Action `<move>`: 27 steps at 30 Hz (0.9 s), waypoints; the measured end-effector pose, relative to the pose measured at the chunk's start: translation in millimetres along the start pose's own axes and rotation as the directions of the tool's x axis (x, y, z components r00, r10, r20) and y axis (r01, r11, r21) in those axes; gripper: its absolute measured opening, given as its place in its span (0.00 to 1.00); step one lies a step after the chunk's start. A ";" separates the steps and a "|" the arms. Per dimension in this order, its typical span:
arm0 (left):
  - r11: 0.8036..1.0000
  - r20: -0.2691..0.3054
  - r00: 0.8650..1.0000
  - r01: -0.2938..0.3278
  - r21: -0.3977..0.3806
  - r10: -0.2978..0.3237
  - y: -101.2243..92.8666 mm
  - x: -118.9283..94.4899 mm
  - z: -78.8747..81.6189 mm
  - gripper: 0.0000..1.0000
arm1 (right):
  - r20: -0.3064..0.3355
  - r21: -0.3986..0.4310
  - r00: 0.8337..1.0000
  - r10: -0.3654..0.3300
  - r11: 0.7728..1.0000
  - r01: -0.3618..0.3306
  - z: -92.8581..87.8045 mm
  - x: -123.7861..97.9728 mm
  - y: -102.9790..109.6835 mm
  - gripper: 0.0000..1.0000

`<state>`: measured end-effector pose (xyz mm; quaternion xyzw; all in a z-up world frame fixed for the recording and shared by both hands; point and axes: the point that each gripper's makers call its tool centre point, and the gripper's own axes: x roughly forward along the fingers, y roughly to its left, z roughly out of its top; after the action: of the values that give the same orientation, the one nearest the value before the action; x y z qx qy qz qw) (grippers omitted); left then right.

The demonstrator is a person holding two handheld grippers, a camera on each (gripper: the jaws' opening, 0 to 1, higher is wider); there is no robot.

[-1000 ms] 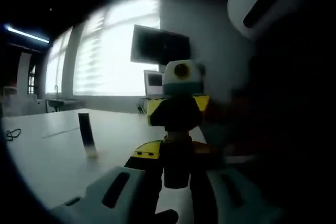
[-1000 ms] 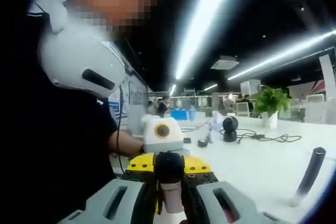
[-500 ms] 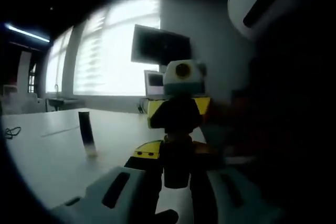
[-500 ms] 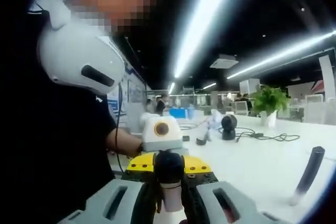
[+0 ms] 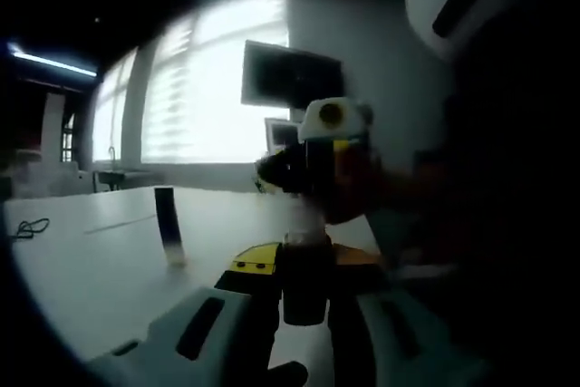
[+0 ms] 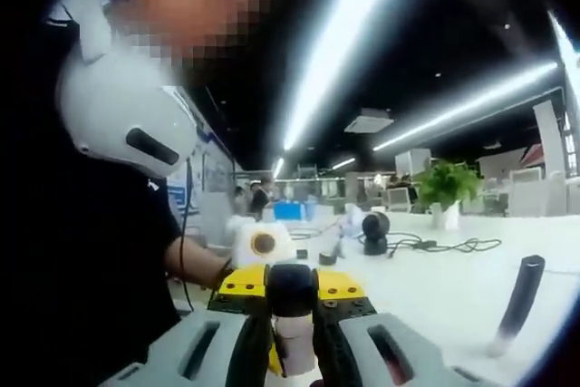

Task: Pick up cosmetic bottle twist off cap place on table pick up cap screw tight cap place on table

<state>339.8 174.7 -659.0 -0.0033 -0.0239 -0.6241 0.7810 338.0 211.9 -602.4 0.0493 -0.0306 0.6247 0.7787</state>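
While both tongs are raised over the white table (image 5: 91, 269), the left gripper (image 5: 304, 314) is clenched on a dark cylinder (image 5: 304, 283), right of the dark upright stick (image 5: 168, 228). The right gripper (image 6: 292, 351) grips a black-topped pale piece (image 6: 292, 314), left of that stick (image 6: 517, 301). I can't tell which piece is the cosmetic bottle and which its cap. From the left gripper view, the right gripper (image 5: 322, 165) sits just beyond the cylinder, tilted, apparently apart.
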 end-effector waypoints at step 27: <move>0.937 0.026 0.938 -0.344 -0.053 0.346 90.6 -2.0 -6.6 0.10 | 0.092 0.044 0.976 -0.198 0.980 0.195 2.4 -13.8 -38.4 0.11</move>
<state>428.0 196.4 -663.5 -0.0367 -0.0216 -0.4778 0.8774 372.5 190.1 -603.1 0.0956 -0.0522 0.5421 0.8332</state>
